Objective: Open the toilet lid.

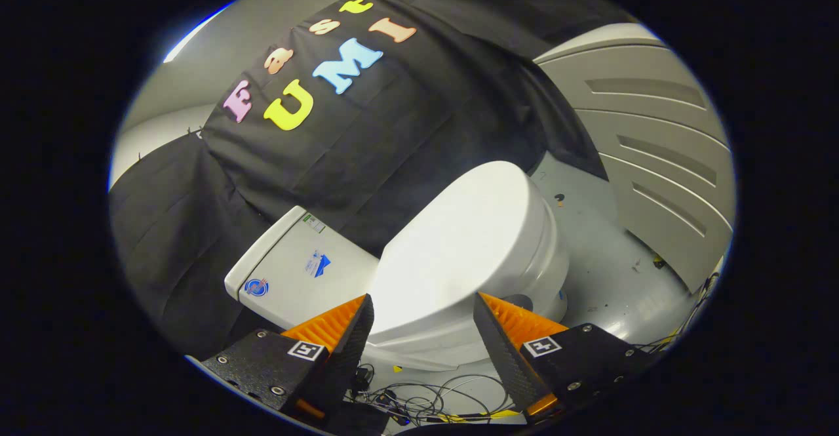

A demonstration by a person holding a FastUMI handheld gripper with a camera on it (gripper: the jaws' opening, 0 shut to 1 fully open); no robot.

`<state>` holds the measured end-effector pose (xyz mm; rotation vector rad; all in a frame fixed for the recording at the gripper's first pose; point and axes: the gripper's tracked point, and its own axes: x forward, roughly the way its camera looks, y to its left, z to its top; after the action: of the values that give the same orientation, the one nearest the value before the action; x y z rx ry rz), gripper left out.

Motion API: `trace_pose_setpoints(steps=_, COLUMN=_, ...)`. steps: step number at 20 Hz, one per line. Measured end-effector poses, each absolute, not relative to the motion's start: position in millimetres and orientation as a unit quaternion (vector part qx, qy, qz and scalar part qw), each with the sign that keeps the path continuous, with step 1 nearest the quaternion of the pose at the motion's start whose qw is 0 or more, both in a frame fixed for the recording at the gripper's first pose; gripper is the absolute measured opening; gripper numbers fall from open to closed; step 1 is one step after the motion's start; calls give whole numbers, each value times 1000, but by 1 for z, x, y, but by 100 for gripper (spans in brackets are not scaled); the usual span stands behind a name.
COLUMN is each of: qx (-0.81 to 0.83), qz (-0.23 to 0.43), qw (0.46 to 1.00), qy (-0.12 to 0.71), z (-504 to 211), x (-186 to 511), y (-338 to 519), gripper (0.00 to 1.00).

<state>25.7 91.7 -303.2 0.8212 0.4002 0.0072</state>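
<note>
Fingers of the gripper (423, 305) stand spread wide with nothing between them, hanging just short of the closed toilet lid (459, 246) that lies flat ahead, beside the tank (295, 272), probably lined up to catch its rim.

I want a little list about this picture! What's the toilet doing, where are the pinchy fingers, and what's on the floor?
toilet lid: down, closed over the bowl
tank: behind the lid, against the black cloth wall
gripper: open, fingers apart, holding nothing
fingers' place: just in front of the lid's side edge, not touching it
floor: grey, with loose cables below the fingers
task: lid not yet lifted
</note>
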Motion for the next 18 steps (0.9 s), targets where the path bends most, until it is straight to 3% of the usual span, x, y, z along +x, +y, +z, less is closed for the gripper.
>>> trace_pose_setpoints(steps=8, qx=497, qz=-34, qw=846, qy=188, z=-350, x=21, y=70, gripper=92)
trace_pose_setpoints(steps=18, qx=591, qz=-61, qw=784, qy=181, z=-386, x=28, y=63, gripper=74)
